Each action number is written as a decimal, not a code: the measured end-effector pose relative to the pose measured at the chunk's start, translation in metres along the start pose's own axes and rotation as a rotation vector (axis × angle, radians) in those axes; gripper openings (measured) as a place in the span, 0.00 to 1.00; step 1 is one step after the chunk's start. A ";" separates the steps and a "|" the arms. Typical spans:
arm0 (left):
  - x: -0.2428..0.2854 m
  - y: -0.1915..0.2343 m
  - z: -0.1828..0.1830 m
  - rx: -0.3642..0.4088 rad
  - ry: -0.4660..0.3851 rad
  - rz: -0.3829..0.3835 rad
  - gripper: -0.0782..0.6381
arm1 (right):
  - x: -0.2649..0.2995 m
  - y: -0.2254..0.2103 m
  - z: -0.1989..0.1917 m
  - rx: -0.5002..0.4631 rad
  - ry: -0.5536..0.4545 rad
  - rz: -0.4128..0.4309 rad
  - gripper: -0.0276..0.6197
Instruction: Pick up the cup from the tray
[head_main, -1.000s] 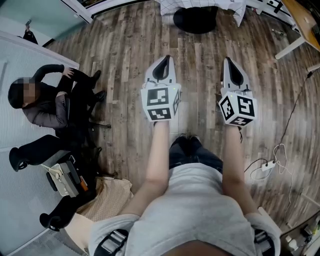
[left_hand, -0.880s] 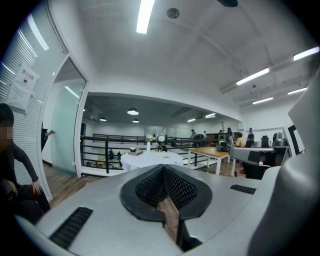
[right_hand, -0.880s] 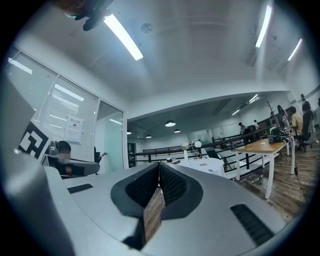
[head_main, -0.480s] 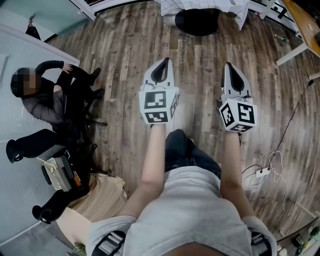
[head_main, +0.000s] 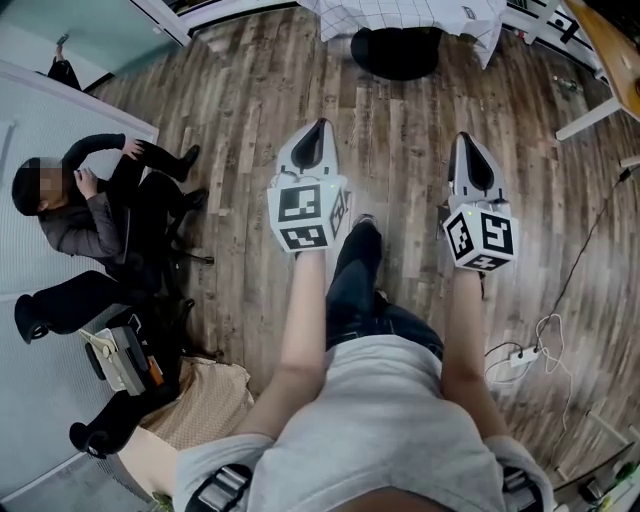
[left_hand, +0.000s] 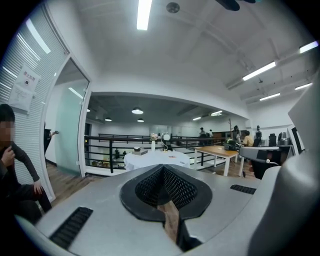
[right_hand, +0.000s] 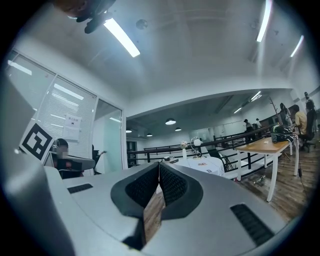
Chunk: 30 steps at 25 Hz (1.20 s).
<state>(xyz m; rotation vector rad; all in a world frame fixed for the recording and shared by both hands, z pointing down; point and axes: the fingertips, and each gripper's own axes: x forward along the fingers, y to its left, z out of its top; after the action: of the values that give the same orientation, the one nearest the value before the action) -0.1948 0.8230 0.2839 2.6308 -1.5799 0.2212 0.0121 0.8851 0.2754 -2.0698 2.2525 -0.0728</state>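
No cup or tray can be made out in the head view. A round table with a white cloth (head_main: 400, 15) stands ahead at the top edge. In the left gripper view that table (left_hand: 156, 159) is far off and bears small items too small to name. It also shows in the right gripper view (right_hand: 202, 165). My left gripper (head_main: 315, 132) and right gripper (head_main: 467, 143) are held side by side over the wooden floor, pointing toward the table. Both are shut with nothing between the jaws, as the left gripper view (left_hand: 162, 169) and the right gripper view (right_hand: 159, 166) show.
A person (head_main: 90, 220) sits on a chair at the left beside a white partition. A bag (head_main: 215, 395) and a box lie near my left foot. A cable and power strip (head_main: 535, 335) trail at the right. A wooden table (head_main: 610, 40) stands at the far right.
I have stepped forward: a leg has swung out between the grippers, and the white-clothed table shows more at the top. The grippers stay shut; the left one has drifted slightly left.
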 end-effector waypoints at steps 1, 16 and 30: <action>0.010 0.003 0.001 0.001 0.000 -0.003 0.11 | 0.010 -0.003 0.000 -0.003 0.000 -0.003 0.05; 0.185 0.094 0.043 0.002 -0.015 -0.038 0.11 | 0.214 -0.014 0.011 -0.025 0.007 -0.011 0.05; 0.288 0.124 0.049 -0.018 -0.001 -0.077 0.11 | 0.316 -0.030 0.003 -0.043 0.035 -0.010 0.05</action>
<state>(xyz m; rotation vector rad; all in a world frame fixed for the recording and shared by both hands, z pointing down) -0.1668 0.5071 0.2779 2.6724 -1.4696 0.2010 0.0159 0.5681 0.2659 -2.1173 2.2835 -0.0620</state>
